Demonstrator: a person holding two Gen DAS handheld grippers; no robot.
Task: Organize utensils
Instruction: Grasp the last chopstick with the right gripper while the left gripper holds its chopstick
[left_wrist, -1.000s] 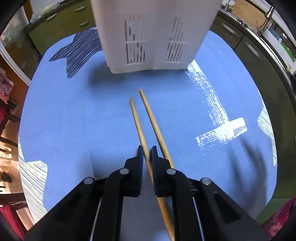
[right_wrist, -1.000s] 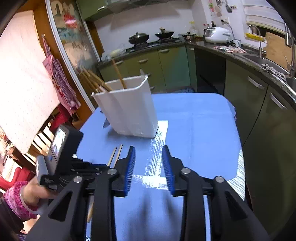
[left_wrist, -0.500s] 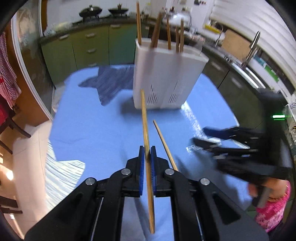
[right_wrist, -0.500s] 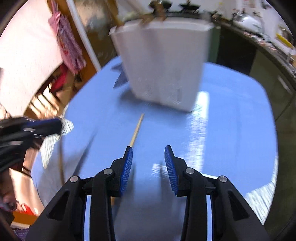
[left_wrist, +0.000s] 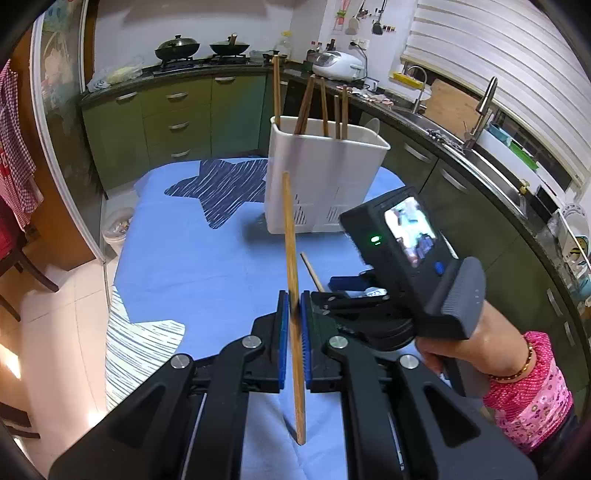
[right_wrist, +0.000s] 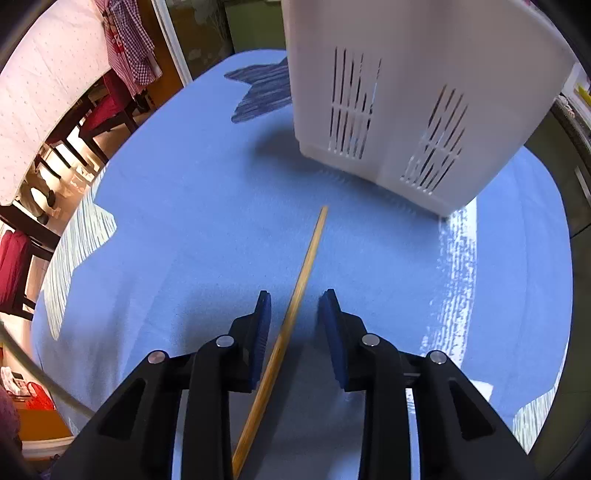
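Chopstick one (left_wrist: 291, 266) is now clamped between the pads of the left gripper (left_wrist: 291, 314) and carried clear of the blue tablecloth (left_wrist: 192, 266), its tip aimed toward the white utensil holder (left_wrist: 325, 184); a second ago it lay flat before that holder. Chopstick two (right_wrist: 295, 306) remains on the cloth in front of the holder, bracketed by the right gripper (right_wrist: 294, 301), whose jaws have just been narrowing but stand apart from it, ungripped. Judgement: one insertion pending, one pickup imminent.
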